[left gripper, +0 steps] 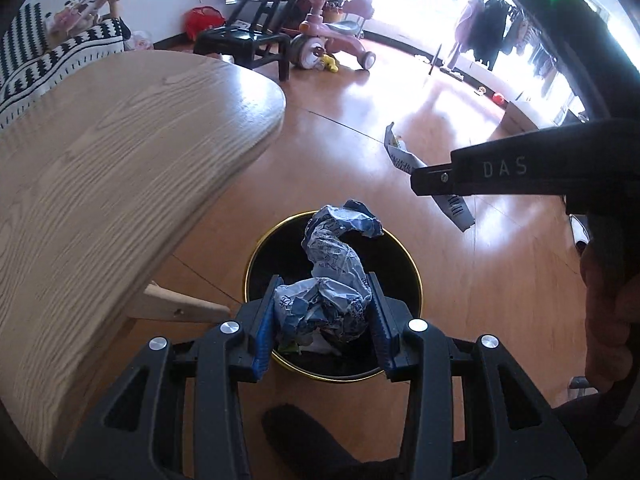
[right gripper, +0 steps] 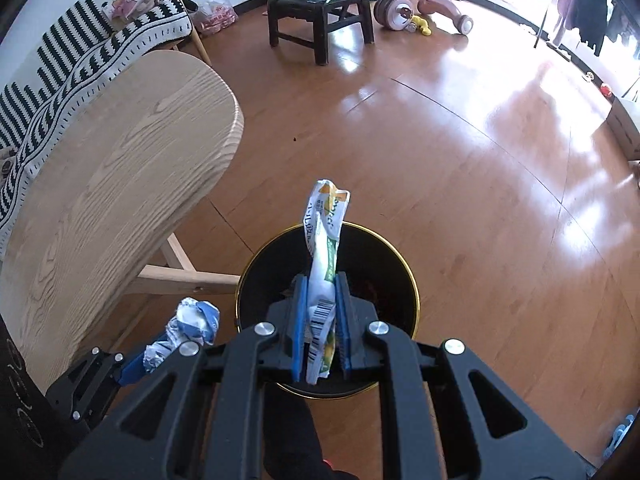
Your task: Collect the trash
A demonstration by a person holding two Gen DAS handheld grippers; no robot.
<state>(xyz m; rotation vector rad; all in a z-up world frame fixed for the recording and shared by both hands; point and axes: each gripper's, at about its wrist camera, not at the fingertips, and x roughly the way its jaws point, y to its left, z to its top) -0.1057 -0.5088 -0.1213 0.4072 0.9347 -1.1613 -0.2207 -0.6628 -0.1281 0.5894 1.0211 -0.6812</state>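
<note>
- A glossy orange-brown wooden floor (right gripper: 460, 184) fills the room, with bright window glare on its far side beyond the round black trash bin with a gold rim (right gripper: 400, 280), which stands on it.
- Just left of the bin is a pale, rounded wood-grain table (right gripper: 120, 168); its light wooden leg brace (right gripper: 188, 278) reaches almost to the bin's rim.
- Left of the table, a black-and-white patterned blanket (right gripper: 80, 48) covers a seat.
- Well beyond the bin stand a black wooden chair (right gripper: 320, 12) and a pink children's tricycle (right gripper: 424, 0); clothes hang on a rack (left gripper: 492, 36) at the far right.
- The left gripper (left gripper: 323, 316) hovers over the bin's opening, its blue-padded fingers (left gripper: 264, 328) pinching a crumpled blue-and-white wrapper (left gripper: 332, 272).
- The right gripper (right gripper: 321, 328) is also above the bin, its fingers (right gripper: 299, 320) pressed onto a flat white-and-green snack packet with a barcode (right gripper: 326, 264) that sticks up past the bin's far rim.
- The two grippers sit side by side, close together over the bin.
- Right of the bin and beyond it the floor lies open; the table edge crowds the bin's left side.
</note>
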